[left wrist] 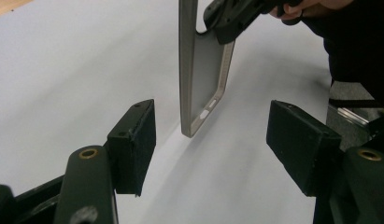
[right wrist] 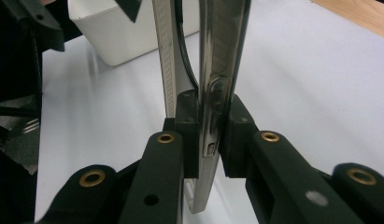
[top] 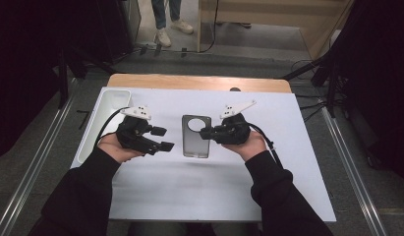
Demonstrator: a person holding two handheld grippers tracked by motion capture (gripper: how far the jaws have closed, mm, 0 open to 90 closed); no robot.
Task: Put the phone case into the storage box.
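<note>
We have the phone case (top: 196, 136) in the middle of the white table (top: 298, 162). Our right gripper (top: 205, 132) pinches one long side of it tight, and in the right gripper view the edge sits squeezed between the two black pads. So the case is picked up and held. Our left gripper (top: 161, 138) waits just beside the case with its jaws apart and nothing in them. It looks like it must grab the other side next. A white tray (top: 107, 105) sits off to the left, well apart. Nothing blocks the way.
</note>
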